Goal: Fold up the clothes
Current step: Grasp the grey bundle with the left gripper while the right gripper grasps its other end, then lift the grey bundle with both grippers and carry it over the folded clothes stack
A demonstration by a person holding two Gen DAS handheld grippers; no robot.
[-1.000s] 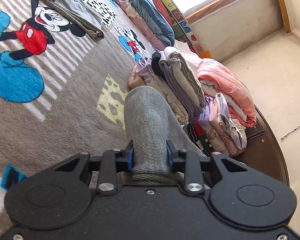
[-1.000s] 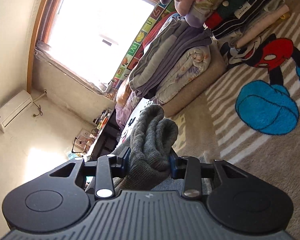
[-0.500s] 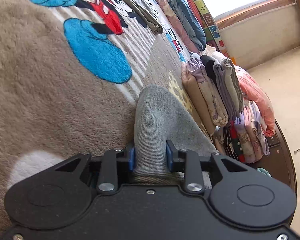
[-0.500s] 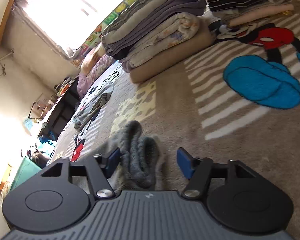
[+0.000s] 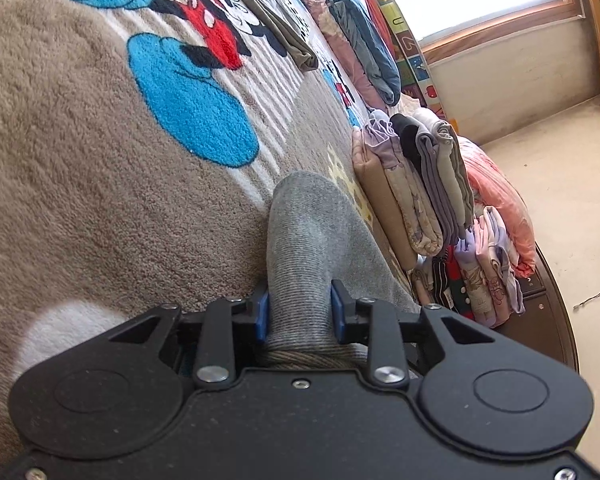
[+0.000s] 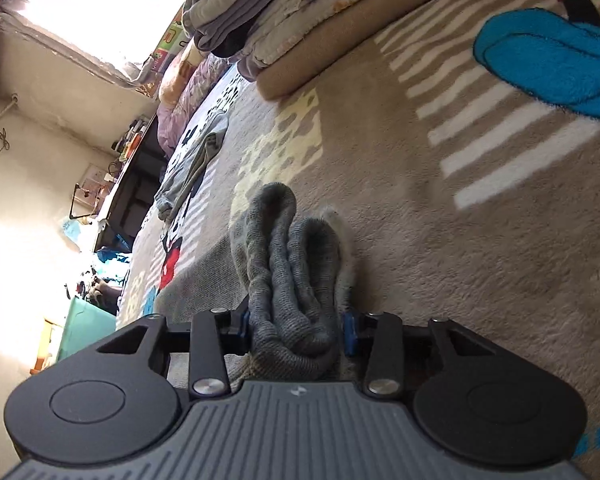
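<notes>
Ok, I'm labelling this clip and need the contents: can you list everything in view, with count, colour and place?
grey knit garment: one, grey, bunched on the rug between both grippers.
rug: one, beige with white stripes and a red-and-blue cartoon mouse, underneath everything.
stack of folded clothes: one, beige, lilac, black and grey, just beyond the garment.
pink bundle: one, behind that stack.
olive garment: one, lying loose on the far rug.
window: one, bright, far wall.
dark low furniture: one, along the rug's edge.
left gripper: black, blue pads clamped on the garment.
right gripper: black, jaws just closed onto a thick fold.
</notes>
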